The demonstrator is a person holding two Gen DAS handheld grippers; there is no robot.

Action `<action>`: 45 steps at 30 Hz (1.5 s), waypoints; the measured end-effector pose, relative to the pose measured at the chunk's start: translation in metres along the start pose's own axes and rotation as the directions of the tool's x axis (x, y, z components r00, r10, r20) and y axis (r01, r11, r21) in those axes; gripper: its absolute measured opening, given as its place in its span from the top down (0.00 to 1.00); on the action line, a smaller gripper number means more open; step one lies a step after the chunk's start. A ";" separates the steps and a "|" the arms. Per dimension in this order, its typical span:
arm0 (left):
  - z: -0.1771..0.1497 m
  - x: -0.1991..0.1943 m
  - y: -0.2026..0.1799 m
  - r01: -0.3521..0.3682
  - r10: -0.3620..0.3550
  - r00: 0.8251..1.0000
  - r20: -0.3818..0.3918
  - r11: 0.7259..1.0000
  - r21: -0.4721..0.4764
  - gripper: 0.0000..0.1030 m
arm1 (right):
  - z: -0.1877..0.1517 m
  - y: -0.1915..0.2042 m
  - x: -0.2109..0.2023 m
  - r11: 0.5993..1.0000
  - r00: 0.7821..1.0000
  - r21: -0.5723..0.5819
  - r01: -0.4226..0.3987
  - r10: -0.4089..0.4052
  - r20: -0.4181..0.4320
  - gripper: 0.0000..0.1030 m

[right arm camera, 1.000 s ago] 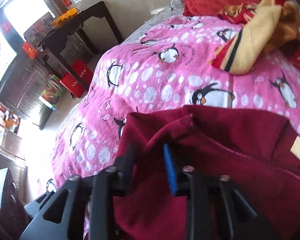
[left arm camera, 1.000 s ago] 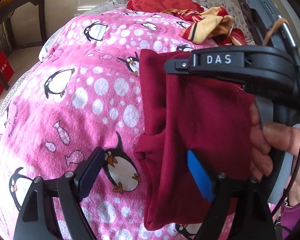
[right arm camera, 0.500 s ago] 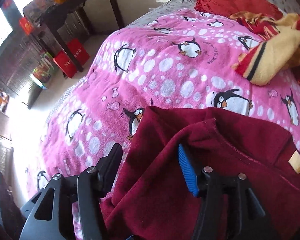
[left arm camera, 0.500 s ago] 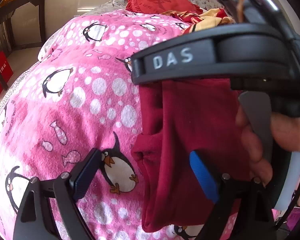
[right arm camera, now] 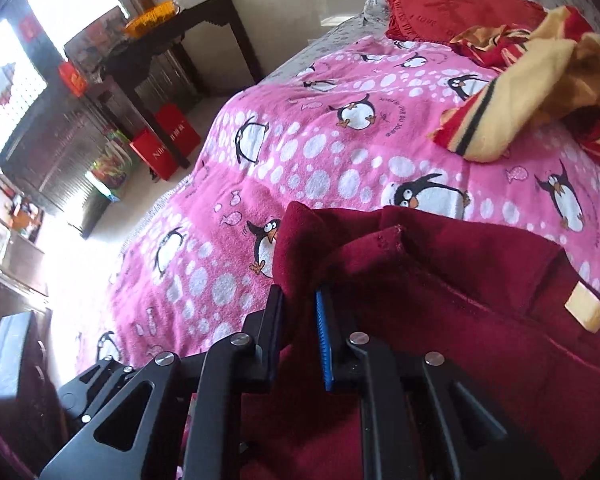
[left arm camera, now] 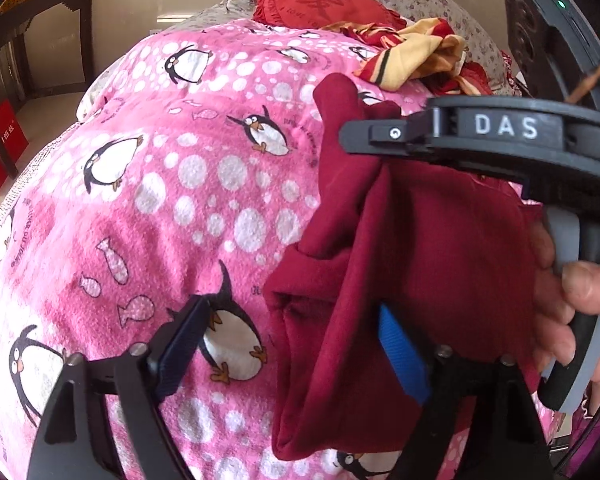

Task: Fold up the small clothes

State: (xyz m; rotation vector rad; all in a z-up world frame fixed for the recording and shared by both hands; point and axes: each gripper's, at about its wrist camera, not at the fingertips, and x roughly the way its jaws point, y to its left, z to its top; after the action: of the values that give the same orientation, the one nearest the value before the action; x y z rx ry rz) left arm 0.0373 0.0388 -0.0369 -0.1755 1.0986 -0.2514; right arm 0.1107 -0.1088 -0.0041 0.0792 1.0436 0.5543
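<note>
A dark maroon garment (left arm camera: pixel 440 248) lies partly folded on the pink penguin blanket (left arm camera: pixel 180 184). In the left wrist view my right gripper (left arm camera: pixel 352 136) comes in from the right, held by a person's hand (left arm camera: pixel 576 288). Its tip pinches a raised fold of the garment. In the right wrist view my right gripper (right arm camera: pixel 300 316) is shut on that maroon garment (right arm camera: pixel 460 280), which carries a tan label (right arm camera: pixel 588 312). My left gripper (left arm camera: pixel 292 344) is low over the garment's near left edge. Its jaws are closing; cloth lies between the pads, which do not press on it.
A heap of red and yellow striped clothes (left arm camera: pixel 416 56) lies further back on the bed, next to a red heart cushion (left arm camera: pixel 320 4). Beyond the bed's left edge stand a dark wooden table (right arm camera: pixel 188 36) and red boxes (right arm camera: pixel 164 148) on the floor.
My right gripper opened, then shut again on the garment's fold and drew back from the left camera. My left gripper's jaws came a little closer together.
</note>
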 end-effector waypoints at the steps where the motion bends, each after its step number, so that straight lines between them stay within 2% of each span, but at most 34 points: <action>1: 0.000 0.001 -0.002 0.024 -0.024 1.000 -0.010 1.000 -0.001 0.42 | -0.001 -0.005 -0.005 1.000 1.000 0.020 -0.023 0.022 0.009 1.00; 2: 0.000 0.001 -0.003 0.052 -0.053 0.998 -0.023 0.999 -0.005 0.51 | -0.002 -0.010 -0.009 0.998 0.999 0.040 -0.039 0.038 0.017 1.00; 3: 0.000 0.002 -0.006 0.080 -0.080 0.996 -0.036 0.997 -0.007 0.64 | -0.004 -0.014 -0.013 0.997 0.998 0.059 -0.054 0.053 0.021 1.00; 9: -0.004 -0.007 -0.021 0.087 -0.087 0.996 -0.005 0.996 0.026 0.80 | -0.015 -0.028 -0.029 0.990 0.996 0.110 -0.088 0.084 0.038 1.00; 11: -0.005 -0.013 -0.028 0.091 -0.092 0.996 0.010 0.995 0.048 0.83 | -0.017 -0.032 -0.032 0.989 0.998 0.135 -0.066 0.064 0.021 0.95; 13: -0.006 -0.018 -0.035 0.087 -0.089 0.996 0.021 0.994 0.071 0.84 | -0.015 -0.034 -0.032 0.986 0.999 0.162 -0.050 0.050 0.006 0.77; 16: -0.007 -0.022 -0.043 0.097 -0.100 0.995 0.029 0.991 0.090 0.85 | -0.010 -0.031 -0.031 0.983 0.998 0.175 -0.058 0.058 0.003 0.67; 18: -0.006 -0.023 -0.048 0.101 -0.105 0.994 0.031 0.990 0.099 0.85 | -0.004 -0.026 -0.026 0.986 0.999 0.163 -0.024 0.028 -0.018 0.57; 24: -0.005 -0.017 -0.061 0.092 -0.096 0.995 0.026 0.990 0.110 0.85 | 0.008 -0.002 0.008 0.998 0.993 0.061 0.008 -0.001 -0.121 0.56; 26: -0.004 -0.015 -0.063 0.086 -0.089 0.996 0.025 0.990 0.111 0.85 | 0.010 0.005 0.017 0.999 0.989 0.009 0.045 -0.044 -0.140 0.57; 27: -0.004 -0.015 -0.062 0.078 -0.081 0.996 0.026 0.991 0.109 0.85 | 0.011 0.006 0.019 0.998 0.988 -0.004 0.069 -0.069 -0.135 0.65; 28: -0.010 -0.017 -0.062 0.069 -0.072 0.997 0.027 0.992 0.107 0.85 | 0.010 0.005 0.019 0.996 0.989 -0.004 0.087 -0.087 -0.120 0.79; 31: -0.012 -0.016 -0.056 0.056 -0.057 0.998 0.015 0.994 0.092 0.80 | 0.005 -0.008 0.013 0.997 0.995 0.034 0.067 -0.065 -0.071 0.92; 32: -0.013 -0.015 -0.056 0.049 -0.050 0.999 0.010 0.995 0.087 0.76 | 0.005 -0.012 0.010 0.997 0.997 0.043 0.059 -0.056 -0.061 0.93; 34: -0.014 -0.013 -0.053 0.026 -0.025 1.000 -0.005 0.997 0.079 0.55 | 0.001 -0.019 0.005 0.997 0.998 0.060 0.046 -0.044 -0.040 0.95; 36: -0.016 -0.009 -0.052 0.013 -0.012 1.000 -0.017 0.998 0.065 0.40 | -0.001 -0.021 0.000 0.997 0.999 0.061 0.041 -0.039 -0.026 0.95; 37: -0.018 -0.006 -0.050 0.009 -0.007 1.000 -0.024 0.998 0.054 0.38 | -0.003 -0.021 -0.002 0.997 0.999 0.060 0.041 -0.040 -0.022 0.95; 42: -0.024 0.004 -0.048 -0.009 0.012 0.999 -0.053 0.999 0.046 0.40 | -0.008 -0.022 -0.008 0.997 1.000 0.077 0.029 -0.028 -0.010 0.95; 44: -0.024 0.003 -0.049 -0.006 0.009 0.999 -0.049 0.998 0.059 0.56 | -0.011 -0.025 -0.010 0.997 1.000 0.079 0.026 -0.026 -0.006 0.96; 45: -0.025 0.002 -0.051 0.011 -0.007 0.999 -0.053 0.998 0.066 0.70 | -0.011 -0.025 -0.012 0.997 1.000 0.079 0.027 -0.027 -0.004 0.96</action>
State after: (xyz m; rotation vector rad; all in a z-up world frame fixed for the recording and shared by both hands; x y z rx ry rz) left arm 0.0102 -0.0108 -0.0364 -0.1152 1.1409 -0.3014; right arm 0.1066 -0.1384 -0.0081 0.1338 1.0684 0.4891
